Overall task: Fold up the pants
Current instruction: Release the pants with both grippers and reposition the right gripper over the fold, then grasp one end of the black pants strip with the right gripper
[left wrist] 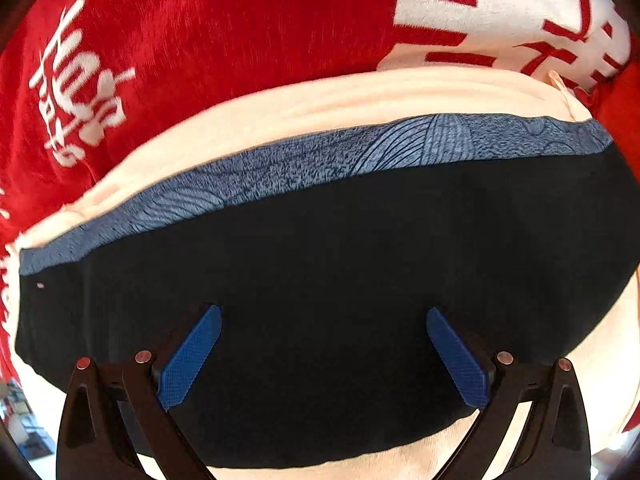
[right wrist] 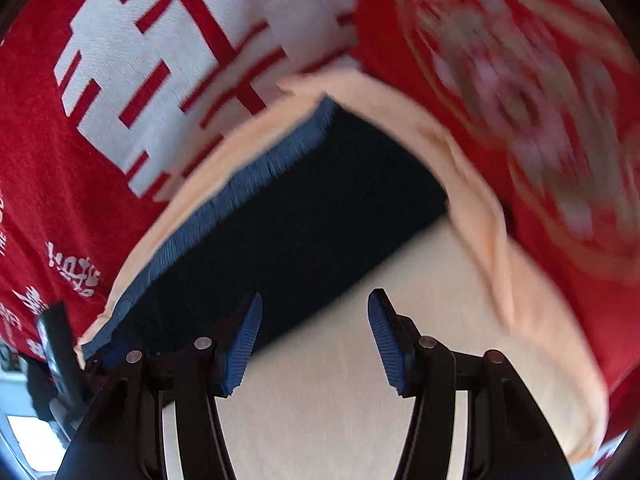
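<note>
Red plush cloth with white lettering covers the left and far part of the left wrist view, and a large white block of red characters sits at the far right. On it lies a pale peach fabric, and on that the pants, dark navy with a lighter blue patterned band along the far edge, folded into a wide flat shape. The left gripper hangs over the near half of the pants, jaws spread wide with nothing between the blue pads.

In the right wrist view the red cloth and white characters fill the left, the pants run from near left to the far middle, and blurred red patterned cloth lies at the right. The right gripper hangs over the pants' right edge and the pale fabric, jaws apart and gripping nothing.
</note>
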A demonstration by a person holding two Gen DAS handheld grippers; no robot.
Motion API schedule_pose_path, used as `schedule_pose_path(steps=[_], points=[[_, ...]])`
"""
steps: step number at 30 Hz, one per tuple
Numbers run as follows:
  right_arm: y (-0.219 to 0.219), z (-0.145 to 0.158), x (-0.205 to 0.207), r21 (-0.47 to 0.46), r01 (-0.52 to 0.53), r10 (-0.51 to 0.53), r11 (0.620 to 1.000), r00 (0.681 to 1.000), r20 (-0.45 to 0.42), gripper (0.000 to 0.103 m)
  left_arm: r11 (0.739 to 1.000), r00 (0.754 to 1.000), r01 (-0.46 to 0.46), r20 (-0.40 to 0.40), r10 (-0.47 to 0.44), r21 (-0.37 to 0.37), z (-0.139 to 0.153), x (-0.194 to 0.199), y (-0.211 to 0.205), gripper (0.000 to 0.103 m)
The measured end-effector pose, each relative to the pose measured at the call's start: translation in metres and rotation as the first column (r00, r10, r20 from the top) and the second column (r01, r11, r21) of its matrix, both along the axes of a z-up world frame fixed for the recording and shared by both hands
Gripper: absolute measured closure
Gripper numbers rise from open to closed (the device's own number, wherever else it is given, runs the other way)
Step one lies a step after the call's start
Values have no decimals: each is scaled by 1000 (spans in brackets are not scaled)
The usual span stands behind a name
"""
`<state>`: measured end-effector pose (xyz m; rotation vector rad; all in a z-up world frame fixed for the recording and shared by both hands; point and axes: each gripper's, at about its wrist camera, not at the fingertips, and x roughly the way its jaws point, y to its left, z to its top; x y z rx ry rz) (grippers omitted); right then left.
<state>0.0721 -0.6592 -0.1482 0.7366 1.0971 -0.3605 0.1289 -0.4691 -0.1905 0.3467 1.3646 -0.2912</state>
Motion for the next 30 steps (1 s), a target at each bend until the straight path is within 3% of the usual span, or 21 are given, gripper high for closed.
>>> schedule_pose_path(steps=[3,10,20,30], points=[[-17,-10,16,-30,-25,25,999,999,-25,44,1000,1000,-16,3,16,-10,-1,2,1,0],[-28,-16,-4,-28,-25,24,999,999,-41,46,1000,1000,-10,24,10,13,-2,2,-3,0],[-7,-25,-35,97,-4,8,995,999,-47,45,1000,999,-21,31,21,19,-10,6,-14,0],[4,-37,-36,187,1,4,982,1000,-26,45,1000,999,-30,29,29,11,-9,4,-11,0]])
